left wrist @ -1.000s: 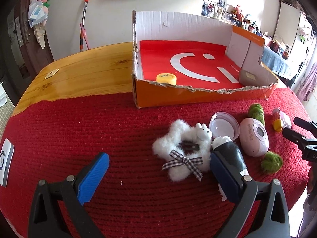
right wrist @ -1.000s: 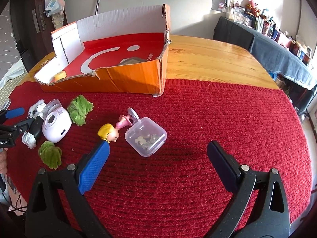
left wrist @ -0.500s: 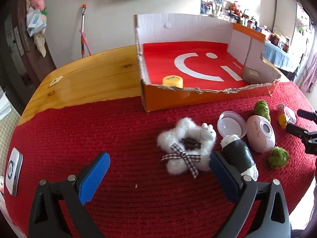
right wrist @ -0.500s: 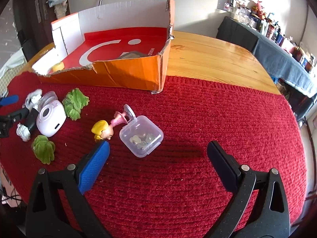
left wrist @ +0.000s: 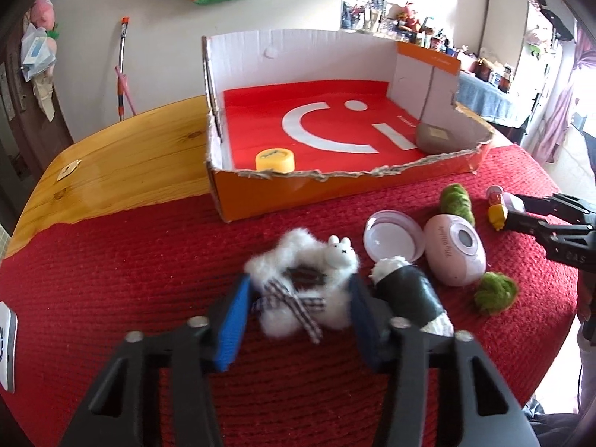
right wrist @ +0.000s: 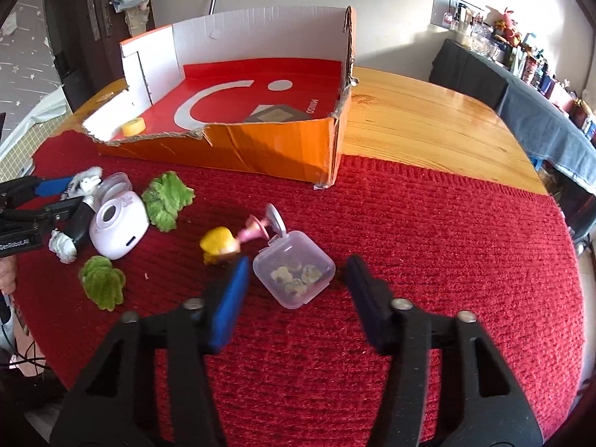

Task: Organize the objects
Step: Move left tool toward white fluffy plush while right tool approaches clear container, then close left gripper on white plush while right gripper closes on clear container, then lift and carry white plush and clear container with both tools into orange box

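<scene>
On the red mat, the left gripper has just closed on the fluffy hair clip; the right gripper has just been closing around the clear box, untouched.

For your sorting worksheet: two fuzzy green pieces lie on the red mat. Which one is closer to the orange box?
The green piece just behind the pink egg-shaped device; the other green piece lies in front of that device, nearer the mat's edge.

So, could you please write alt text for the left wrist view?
The left hand-held gripper has just been closing around a fluffy white star toy on a red mat. Behind it stands an orange cardboard box holding a yellow tape roll.
</scene>
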Tool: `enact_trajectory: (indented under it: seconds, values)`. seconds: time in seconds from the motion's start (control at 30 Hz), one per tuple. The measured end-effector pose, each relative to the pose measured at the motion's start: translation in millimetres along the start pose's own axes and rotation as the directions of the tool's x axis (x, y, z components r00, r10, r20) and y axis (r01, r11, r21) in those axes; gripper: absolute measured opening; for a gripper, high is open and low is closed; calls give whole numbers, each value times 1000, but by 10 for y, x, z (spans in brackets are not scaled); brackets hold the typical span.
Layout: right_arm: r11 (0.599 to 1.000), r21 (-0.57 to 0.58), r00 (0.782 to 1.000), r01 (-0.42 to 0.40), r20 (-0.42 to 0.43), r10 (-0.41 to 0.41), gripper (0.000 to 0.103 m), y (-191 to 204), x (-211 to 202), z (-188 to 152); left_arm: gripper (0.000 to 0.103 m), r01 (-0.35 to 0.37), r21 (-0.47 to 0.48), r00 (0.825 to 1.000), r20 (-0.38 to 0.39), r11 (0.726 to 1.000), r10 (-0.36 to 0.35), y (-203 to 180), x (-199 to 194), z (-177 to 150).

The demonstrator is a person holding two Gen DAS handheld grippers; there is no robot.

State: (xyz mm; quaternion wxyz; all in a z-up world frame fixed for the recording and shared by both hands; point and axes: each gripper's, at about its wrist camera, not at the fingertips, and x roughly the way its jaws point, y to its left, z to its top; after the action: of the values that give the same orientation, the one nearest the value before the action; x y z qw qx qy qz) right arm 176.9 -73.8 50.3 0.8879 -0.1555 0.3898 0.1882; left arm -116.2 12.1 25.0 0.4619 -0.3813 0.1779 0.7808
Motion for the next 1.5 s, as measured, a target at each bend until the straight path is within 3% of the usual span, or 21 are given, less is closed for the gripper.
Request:
enact_trajectory:
  seconds: [0.1, 0.5, 1.23, 1.5]
  values:
    - [1000, 21, 1000, -14, 10, 14, 41, -20, -21, -4, 42, 14, -18, 1000, 8, 1000, -14, 10, -24, -6]
    - [1000, 12, 997, -27, 77, 26, 41, 81, -276, 81, 41, 39, -29, 997, 68, 999, -37, -14, -261, 37]
    - [999, 33, 997, -43, 71, 40, 41, 164, -288, 86, 41, 70, -2, 993, 95, 998, -69, -79, -437, 47]
    - [998, 23, 989, -50, 139, 47, 41, 267, -429, 396, 41, 104, 29, 987, 124, 994, -106, -157, -450, 387]
